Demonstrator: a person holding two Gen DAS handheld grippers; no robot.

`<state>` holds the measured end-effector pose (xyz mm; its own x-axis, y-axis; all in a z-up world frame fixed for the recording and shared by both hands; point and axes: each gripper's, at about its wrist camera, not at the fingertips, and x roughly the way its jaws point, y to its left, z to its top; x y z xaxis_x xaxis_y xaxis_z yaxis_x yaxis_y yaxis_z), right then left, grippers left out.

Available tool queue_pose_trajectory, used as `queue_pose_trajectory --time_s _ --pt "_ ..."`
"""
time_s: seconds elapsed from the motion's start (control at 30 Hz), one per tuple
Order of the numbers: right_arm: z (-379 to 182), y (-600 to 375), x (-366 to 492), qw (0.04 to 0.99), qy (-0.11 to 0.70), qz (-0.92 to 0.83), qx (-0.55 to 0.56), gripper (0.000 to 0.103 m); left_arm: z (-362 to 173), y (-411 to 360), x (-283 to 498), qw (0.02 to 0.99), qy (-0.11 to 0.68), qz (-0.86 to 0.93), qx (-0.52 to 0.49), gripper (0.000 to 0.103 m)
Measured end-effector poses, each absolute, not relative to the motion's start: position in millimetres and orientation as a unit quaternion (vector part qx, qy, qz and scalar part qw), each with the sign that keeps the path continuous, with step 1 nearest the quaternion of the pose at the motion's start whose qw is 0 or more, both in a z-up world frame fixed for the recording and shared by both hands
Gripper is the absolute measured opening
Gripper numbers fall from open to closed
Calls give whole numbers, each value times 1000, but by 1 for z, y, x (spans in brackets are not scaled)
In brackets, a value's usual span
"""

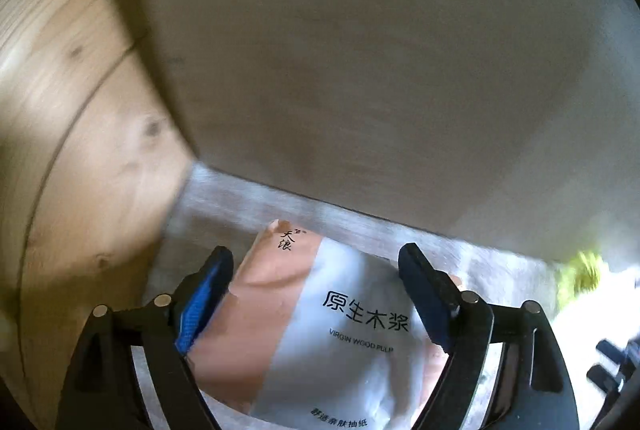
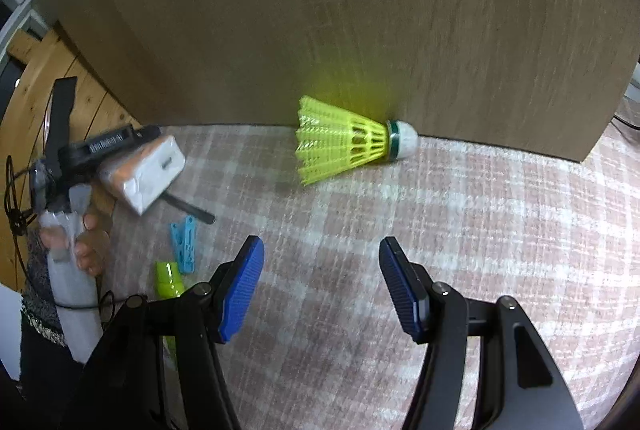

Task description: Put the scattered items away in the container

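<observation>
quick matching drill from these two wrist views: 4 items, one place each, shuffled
Items:
1. tissue pack
2. shuttlecock
3. blue clip
4. right claw

Places:
A. on the checked cloth, just above the green bottle
B. between the left claw's fingers
C. lying on its side against the box wall
D. open over bare cloth, nothing between its fingers

Pairs: 1-B, 2-C, 3-A, 4-D

shuttlecock (image 1: 582, 276) blurred, tissue pack (image 1: 320, 334) cropped
</observation>
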<state>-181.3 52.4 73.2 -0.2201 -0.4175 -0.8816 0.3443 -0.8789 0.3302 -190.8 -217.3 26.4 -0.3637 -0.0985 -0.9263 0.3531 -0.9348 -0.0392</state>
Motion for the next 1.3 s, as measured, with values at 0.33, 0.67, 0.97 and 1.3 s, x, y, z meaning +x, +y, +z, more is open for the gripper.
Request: queue_pose_trajectory --time_s 0.33,0.67,0.97,1.3 --pt "72 69 -192 233 -32 -783 576 59 16 -145 -139 21 107 -799 591 86" --pt "79 79 -193 223 -30 -796 562 59 10 -54 -46 -61 139 -782 605 82" --pt "92 85 -183 239 -26 -794 558 59 67 -149 -27 85 130 -823 547 72" --pt "88 50 -173 247 19 -802 543 59 23 -190 -73 183 203 -781 561 67"
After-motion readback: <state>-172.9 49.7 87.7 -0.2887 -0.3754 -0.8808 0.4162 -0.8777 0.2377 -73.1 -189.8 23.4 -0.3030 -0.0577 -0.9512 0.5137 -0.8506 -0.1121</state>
